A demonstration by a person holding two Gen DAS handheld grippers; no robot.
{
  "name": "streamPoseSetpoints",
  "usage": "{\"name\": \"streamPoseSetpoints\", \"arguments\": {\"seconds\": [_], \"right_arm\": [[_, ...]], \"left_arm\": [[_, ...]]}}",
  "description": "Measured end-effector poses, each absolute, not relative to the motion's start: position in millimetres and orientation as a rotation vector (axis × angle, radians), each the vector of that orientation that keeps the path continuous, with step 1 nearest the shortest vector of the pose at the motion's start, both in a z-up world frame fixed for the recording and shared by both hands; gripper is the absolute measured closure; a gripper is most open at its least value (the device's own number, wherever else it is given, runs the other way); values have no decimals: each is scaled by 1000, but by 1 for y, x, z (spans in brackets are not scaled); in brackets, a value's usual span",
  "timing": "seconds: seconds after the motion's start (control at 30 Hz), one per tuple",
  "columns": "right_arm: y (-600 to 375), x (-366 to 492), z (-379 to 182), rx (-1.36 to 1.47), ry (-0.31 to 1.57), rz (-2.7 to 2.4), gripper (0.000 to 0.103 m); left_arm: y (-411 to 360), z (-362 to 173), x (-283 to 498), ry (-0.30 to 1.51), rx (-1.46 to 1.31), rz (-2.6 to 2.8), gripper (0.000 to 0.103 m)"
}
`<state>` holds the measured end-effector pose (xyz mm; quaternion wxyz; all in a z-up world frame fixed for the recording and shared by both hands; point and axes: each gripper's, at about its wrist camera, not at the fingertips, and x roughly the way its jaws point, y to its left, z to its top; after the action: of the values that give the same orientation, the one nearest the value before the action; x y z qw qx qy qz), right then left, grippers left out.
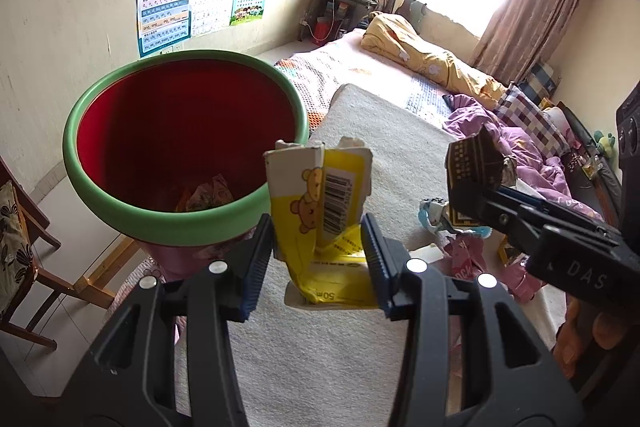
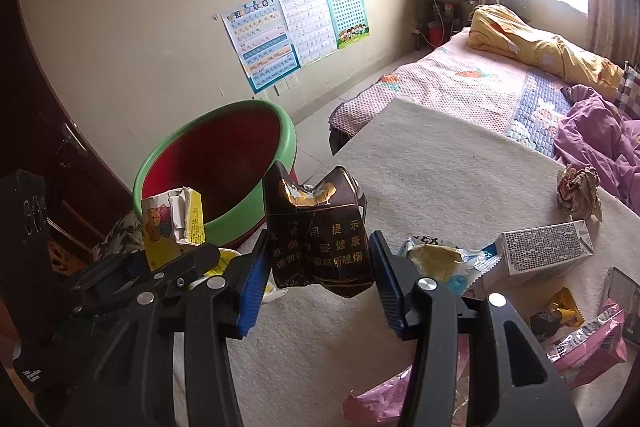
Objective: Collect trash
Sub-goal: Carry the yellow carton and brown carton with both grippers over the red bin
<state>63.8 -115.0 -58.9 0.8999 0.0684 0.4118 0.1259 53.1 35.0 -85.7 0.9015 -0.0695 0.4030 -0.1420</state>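
Home bedroom: bed (image 1: 384, 67), curtains (image 1: 532, 7).

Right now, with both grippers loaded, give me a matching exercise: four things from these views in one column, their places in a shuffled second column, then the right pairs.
Things
1. yellow bear carton
2. dark cigarette pack
3. crumpled paper ball
4. grey patterned box

Places
A. lying on its side on the table
B. clamped in the right gripper
C. near the table's far edge, by the purple bedding
D. clamped in the left gripper, beside the green-rimmed bin

Pairs: 1-D, 2-B, 3-C, 4-A
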Motion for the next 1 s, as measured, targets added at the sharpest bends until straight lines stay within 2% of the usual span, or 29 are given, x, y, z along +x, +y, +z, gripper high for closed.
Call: {"name": "streamPoseSetpoints", "arguments": {"seconds": [1.0], "right_arm": [[-68,84,-64,134,865,255,55]], "left_arm": [[84,-81,75,810,-154,-266,60]]}}
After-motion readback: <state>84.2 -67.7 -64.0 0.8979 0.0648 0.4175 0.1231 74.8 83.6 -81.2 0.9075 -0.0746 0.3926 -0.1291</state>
